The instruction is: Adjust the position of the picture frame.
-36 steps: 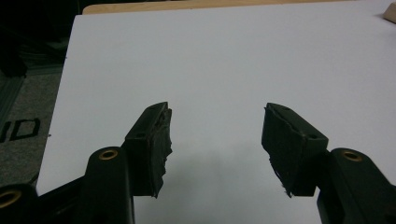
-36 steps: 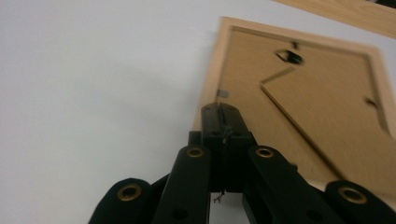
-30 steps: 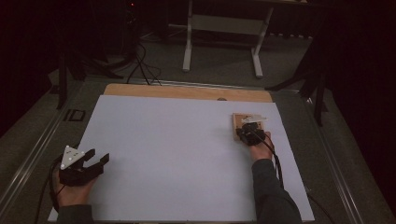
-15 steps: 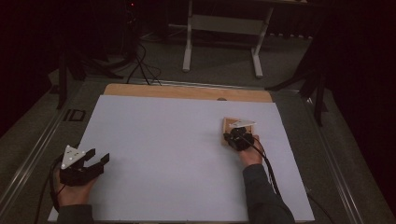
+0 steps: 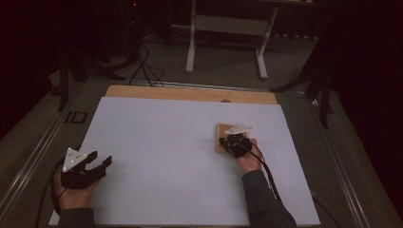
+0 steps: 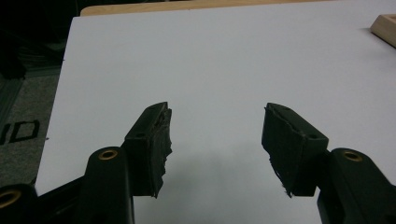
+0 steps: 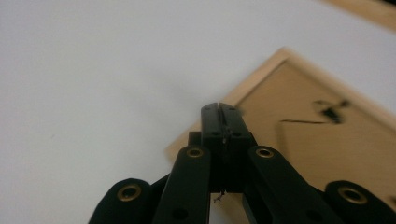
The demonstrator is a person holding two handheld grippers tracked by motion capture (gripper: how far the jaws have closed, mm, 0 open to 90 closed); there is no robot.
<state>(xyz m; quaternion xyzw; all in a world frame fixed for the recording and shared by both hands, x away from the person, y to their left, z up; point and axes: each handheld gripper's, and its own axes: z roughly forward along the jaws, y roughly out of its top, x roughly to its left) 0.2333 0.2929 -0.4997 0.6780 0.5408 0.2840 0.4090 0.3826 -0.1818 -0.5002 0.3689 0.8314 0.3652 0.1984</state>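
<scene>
A small shallow wooden board (image 5: pixel 221 131) with a raised rim lies on the white sheet (image 5: pixel 166 133), right of centre. My right gripper (image 5: pixel 234 142) sits over it, jaws pressed fully together. In the right gripper view its tips (image 7: pixel 219 106) meet at the board's (image 7: pixel 308 140) near rim, with nothing visible between them. Dark marks show on the board's face. My left gripper (image 5: pixel 100 157) rests at the sheet's near left, open. Its jaws (image 6: pixel 215 116) stand wide apart over bare sheet. The board's corner (image 6: pixel 386 27) shows at the far right of that view.
The sheet covers most of a wooden tabletop (image 5: pixel 190 93), whose bare strip runs along the far edge. Metal rails (image 5: pixel 33 156) flank the table. A white stand (image 5: pixel 228 28) and cables (image 5: pixel 142 66) are on the floor beyond.
My right gripper has moved left and a little nearer, and the wooden board has slid along with it. The left gripper has stayed put.
</scene>
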